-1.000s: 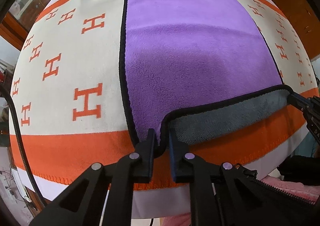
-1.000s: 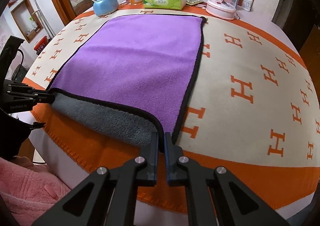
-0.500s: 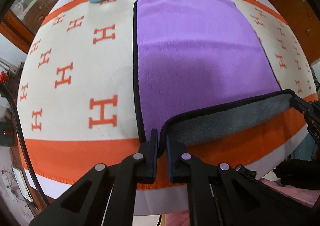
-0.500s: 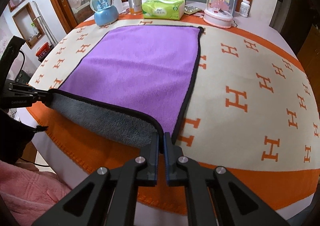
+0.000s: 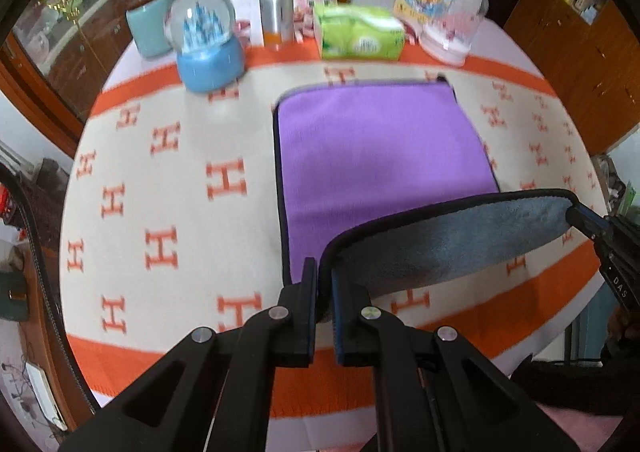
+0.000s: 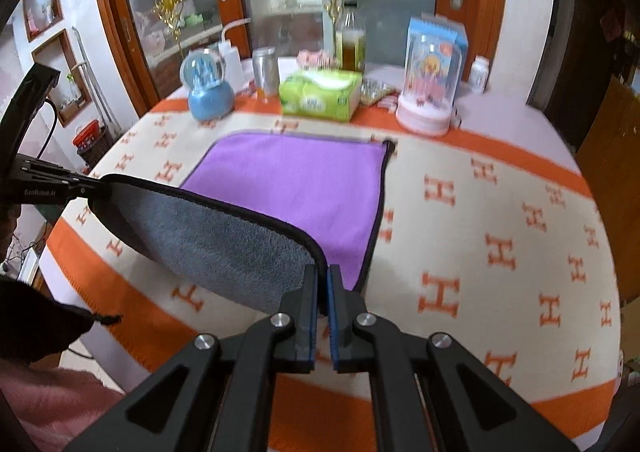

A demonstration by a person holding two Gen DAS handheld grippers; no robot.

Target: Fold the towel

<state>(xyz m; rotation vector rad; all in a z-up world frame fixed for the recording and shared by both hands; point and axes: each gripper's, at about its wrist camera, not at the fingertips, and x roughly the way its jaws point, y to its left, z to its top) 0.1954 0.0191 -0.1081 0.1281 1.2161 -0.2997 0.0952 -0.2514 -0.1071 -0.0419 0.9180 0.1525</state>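
1. On my far left sits the blue snow globe [image 5: 208, 48]: a clear glass dome over a rounded, glossy blue base, with a small blue castle inside. It stands on the orange band of the tablecloth [image 5: 160, 180], a soft woven cream cloth patterned with orange H shapes and edged in orange.
2. Just right of the globe I see a dull metal can [image 5: 275, 14], then a green tissue pack [image 5: 358, 34] in crinkly plastic, block-shaped, and a second dome on a pale pink base [image 5: 452, 28].
3. The towel [image 5: 380, 148] lies in the middle of the table: fluffy purple pile on top, grey plush underneath, bound all round in thin black piping. Its far edge lies flat near the tissue pack; its near edge is lifted off the cloth and curled up, so the grey underside faces me.
4. My left gripper [image 5: 325, 284] has its black fingers pressed nearly together, pinching the towel's near left corner by the piping.
5. My right gripper [image 6: 323, 284] is likewise squeezed tight on the near right corner; its blue ribbed pads [image 6: 333, 316] show along the inner faces.
6. The raised hem spans taut between both grippers, clear of the tablecloth.
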